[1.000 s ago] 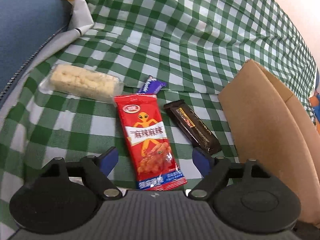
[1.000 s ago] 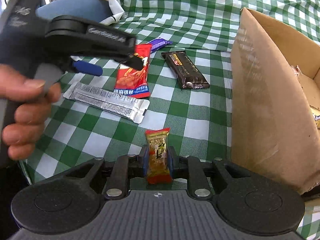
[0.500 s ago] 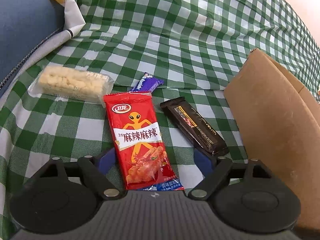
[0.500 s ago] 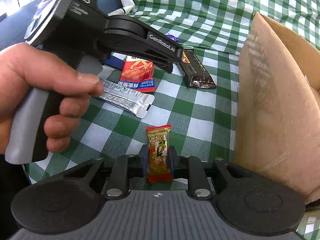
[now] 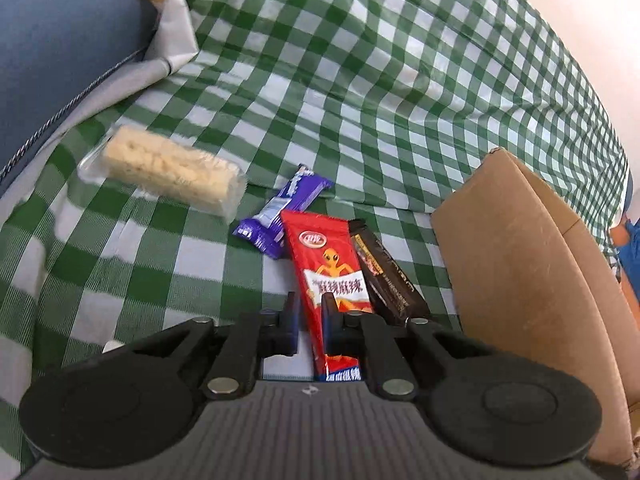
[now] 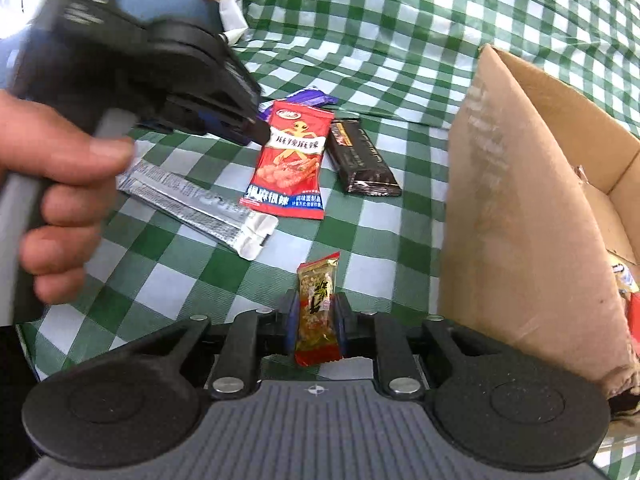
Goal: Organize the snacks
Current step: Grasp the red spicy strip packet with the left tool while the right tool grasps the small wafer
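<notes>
Fingers [image 5: 329,316] on red packet [image 5: 328,268]

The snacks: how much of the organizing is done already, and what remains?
Done: some packets already lie in the cardboard box. In hand: the left gripper is shut on the red snack packet; the right gripper holds a small peanut candy. Left: silver sachet, dark bar, purple wrapper, rice cake.
</notes>
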Demonstrator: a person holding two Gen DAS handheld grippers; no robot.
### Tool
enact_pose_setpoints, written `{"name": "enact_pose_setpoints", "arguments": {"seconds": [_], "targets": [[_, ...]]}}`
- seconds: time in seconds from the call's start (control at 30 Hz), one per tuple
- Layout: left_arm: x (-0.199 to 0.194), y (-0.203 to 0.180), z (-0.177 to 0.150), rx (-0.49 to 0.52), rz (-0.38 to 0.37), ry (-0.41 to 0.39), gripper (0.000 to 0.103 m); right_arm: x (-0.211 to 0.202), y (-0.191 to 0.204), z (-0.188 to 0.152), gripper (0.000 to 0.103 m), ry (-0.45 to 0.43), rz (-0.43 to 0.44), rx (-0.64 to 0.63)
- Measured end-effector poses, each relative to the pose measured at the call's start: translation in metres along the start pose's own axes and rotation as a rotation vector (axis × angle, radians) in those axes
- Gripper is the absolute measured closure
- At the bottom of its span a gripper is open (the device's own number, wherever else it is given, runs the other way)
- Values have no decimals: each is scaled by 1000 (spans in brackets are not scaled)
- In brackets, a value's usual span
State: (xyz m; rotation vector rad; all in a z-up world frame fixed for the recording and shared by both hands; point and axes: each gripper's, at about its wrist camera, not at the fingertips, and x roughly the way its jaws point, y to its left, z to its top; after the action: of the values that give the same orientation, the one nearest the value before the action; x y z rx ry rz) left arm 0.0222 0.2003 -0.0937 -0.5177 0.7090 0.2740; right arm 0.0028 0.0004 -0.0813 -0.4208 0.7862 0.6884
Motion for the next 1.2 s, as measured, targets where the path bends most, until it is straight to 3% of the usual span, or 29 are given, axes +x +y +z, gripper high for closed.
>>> {"name": "enact_pose_setpoints", "arguments": {"seconds": [0.03,0.1,0.13,0.2,0.27,0.3,0.63,0.8,1.0,1.03,1.07,1.1,1.2], "targets": [[0,2,0,-13,-2,5,84,0,0,0,84,3,-2,-3],[-2,5,0,-33,1,0,60,1,2,0,84,5,-5,-11],[-3,5,0,-33,7,-7,56,1,3,0,84,6,-6,-13],[-5,3,0,-20,13,-15,37,2,4,-1,83,11,-6,-12],[-3,-3,-2,15,29,-21,22,3,5,-1,83,16,-7,-11],[-2,-6,-3,37,40,-26,19,3,5,-1,83,18,-8,-13],[21,-48,-19,281,90,-36,15,6,6,0,82,24,-4,-30],[36,-61,-25,339,123,-44,13,6,5,0,82,25,0,-32],[57,-71,-29,428,224,-22,13,6,3,-1,82,25,8,-25],[56,-70,-28,429,225,-29,15,6,3,-1,82,25,8,-26],[54,-68,-27,426,241,-34,25,6,3,-1,82,25,9,-26],[52,-66,-25,424,255,-40,41,7,2,-1,82,26,10,-26],[47,-57,-19,400,294,-38,47,8,2,1,82,23,7,-22]]}}
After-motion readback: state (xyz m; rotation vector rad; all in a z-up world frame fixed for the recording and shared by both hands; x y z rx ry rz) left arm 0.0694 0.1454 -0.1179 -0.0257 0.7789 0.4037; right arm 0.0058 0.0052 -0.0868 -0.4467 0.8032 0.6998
